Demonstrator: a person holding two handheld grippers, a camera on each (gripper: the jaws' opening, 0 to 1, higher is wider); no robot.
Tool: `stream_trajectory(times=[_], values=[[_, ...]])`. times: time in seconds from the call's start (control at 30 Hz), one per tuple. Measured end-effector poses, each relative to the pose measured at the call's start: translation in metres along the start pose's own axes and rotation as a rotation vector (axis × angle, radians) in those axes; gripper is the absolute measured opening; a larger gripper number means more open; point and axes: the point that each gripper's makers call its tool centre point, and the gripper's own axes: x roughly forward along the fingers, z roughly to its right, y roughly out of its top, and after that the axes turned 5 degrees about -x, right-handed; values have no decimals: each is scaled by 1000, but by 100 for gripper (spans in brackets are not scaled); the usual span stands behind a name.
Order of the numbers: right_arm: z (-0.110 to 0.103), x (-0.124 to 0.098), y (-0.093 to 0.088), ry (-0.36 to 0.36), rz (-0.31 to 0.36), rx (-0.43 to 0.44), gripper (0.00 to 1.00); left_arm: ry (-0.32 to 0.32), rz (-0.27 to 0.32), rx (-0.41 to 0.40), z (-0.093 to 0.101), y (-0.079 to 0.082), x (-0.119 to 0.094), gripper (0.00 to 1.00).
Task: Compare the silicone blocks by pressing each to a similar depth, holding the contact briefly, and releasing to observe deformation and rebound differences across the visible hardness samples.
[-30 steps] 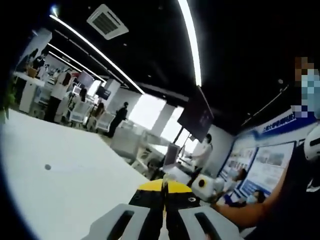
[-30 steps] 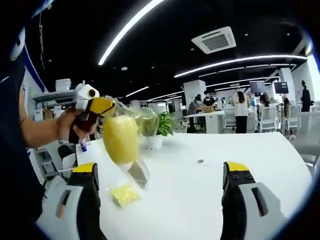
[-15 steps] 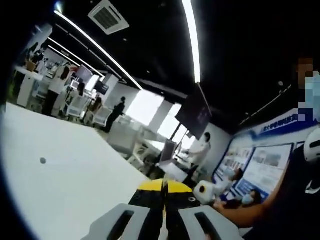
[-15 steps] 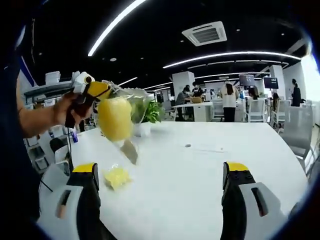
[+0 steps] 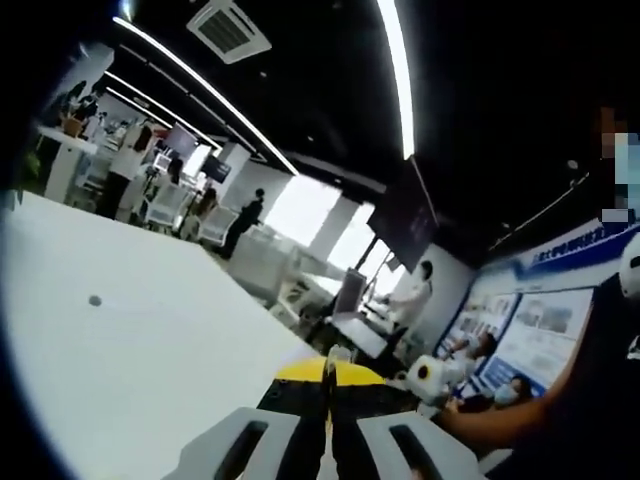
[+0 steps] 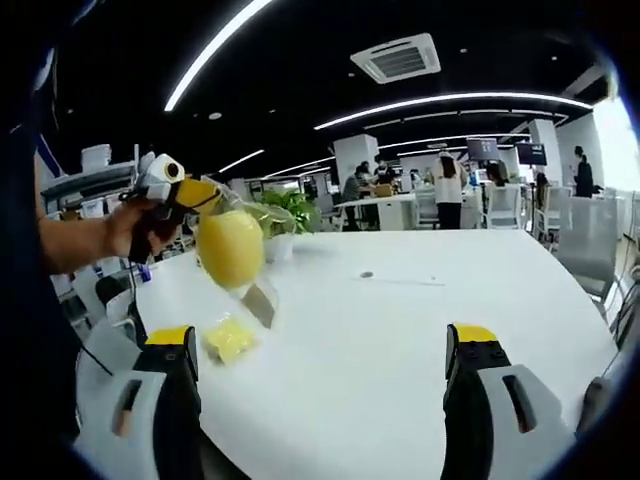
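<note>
Step in hand: sample lifted clear, no press yet begun.
At left of frame, my left gripper (image 6: 200, 195) has its fingers pinching a clear bag (image 6: 245, 215) holding a yellow silicone block (image 6: 230, 247) above the tabletop (image 6: 400, 330); a second yellow block (image 6: 231, 340) lies below. My right gripper (image 6: 320, 350) has its fingers spread, empty. Next, I judge: lower the sample, then press.

yellow block (image 6: 231, 248) blurred (in clear bag (image 6: 262, 225))
</note>
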Motion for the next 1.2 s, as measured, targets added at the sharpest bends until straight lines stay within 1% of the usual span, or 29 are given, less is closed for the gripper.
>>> stream_trajectory(times=[0.07, 0.17, 0.27, 0.33, 0.37, 0.43, 0.53, 0.6, 0.67, 0.73, 0.8, 0.9, 1.03, 1.13, 1.2], values=[[1, 1, -14, -10, -39, -22, 97, 4, 0, -11, -3, -2, 0, 0], [0, 0, -27, -13, -64, -46, 97, 10, 2, -21, -6, -5, 0, 0], [-5, 0, -38, -4, -84, -35, 97, 15, 7, -50, -13, -10, -1, 0], [-8, -1, -43, -4, -96, -34, 97, 17, 12, -50, -17, -12, -1, 0], [-9, -2, -46, -7, -103, -34, 97, 20, 19, -69, -20, -15, 0, 0], [-12, -3, -49, -8, -106, -33, 97, 25, 20, -79, -26, -20, 1, 0], [-13, -5, -54, -9, -124, -44, 97, 35, 14, -106, -32, -29, 4, 0], [-12, -7, -55, -18, -126, -42, 97, 40, 13, -123, -36, -35, 4, 0], [-8, -10, -58, -38, -128, -10, 97, 45, 13, -139, -40, -39, 4, 0], [-7, -12, -60, -47, -130, 2, 97, 47, 15, -169, -44, -43, 3, 0], [-5, -15, -62, -57, -132, 8, 97, 50, 18, -177, -47, -46, 4, 0], [-7, -17, -62, -54, -119, 32, 97, 58, 14, -201, -52, -52, 4, 0], [-8, -17, -63, -56, -117, 38, 97, 71, 13, -227, -59, -61, 4, 0], [-9, -17, -66, -57, -124, 48, 97, 70, 9, -242, -65, -67, 6, 0], [-13, -17, -69, -51, -129, 55, 97, 65, -7, -238, -67, -75, 9, 0]])
